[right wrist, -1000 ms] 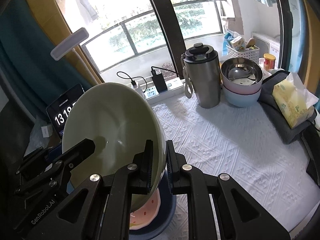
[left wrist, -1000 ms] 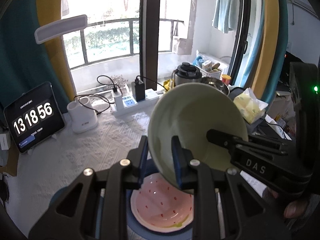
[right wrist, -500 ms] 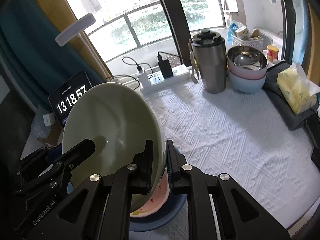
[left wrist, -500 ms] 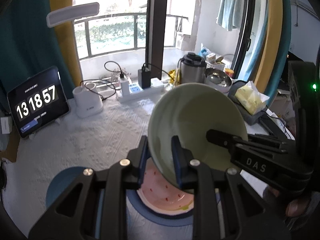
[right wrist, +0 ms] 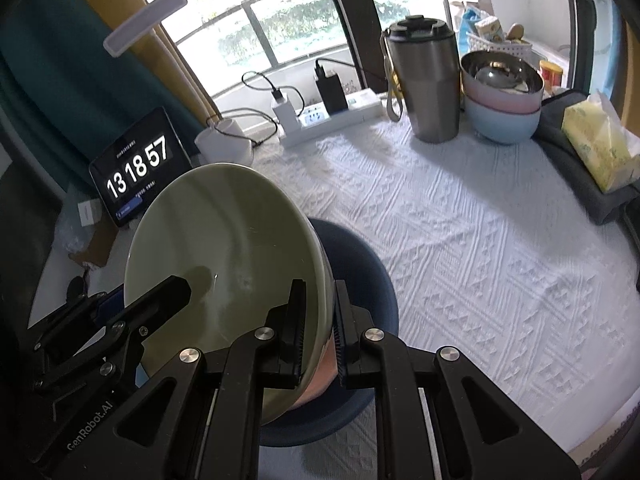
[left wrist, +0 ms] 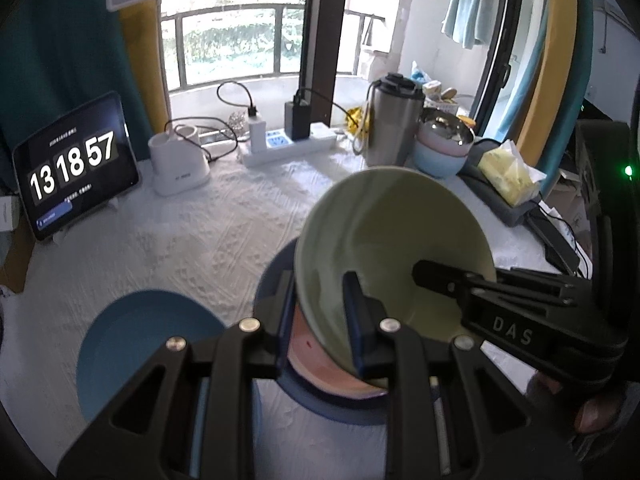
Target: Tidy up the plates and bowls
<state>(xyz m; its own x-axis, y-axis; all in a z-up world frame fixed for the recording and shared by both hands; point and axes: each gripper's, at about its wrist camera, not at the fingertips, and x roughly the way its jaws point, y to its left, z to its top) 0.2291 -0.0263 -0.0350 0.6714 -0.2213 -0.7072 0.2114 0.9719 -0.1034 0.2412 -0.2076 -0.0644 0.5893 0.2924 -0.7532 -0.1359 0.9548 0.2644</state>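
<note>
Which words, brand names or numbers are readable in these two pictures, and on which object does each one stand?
"13 18 57": screen of the tablet.
"DAS": side of the right gripper.
"GenRobot.AI": side of the left gripper.
Small lines on the tablet, and print on the white lamp base and the tissue pack: too small or blurred to read.

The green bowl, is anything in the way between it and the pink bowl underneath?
Nothing visible is. The green bowl, pinched at opposite rims by the left gripper and the right gripper, hangs tilted right above the pink bowl sitting on the dark blue plate.
</note>
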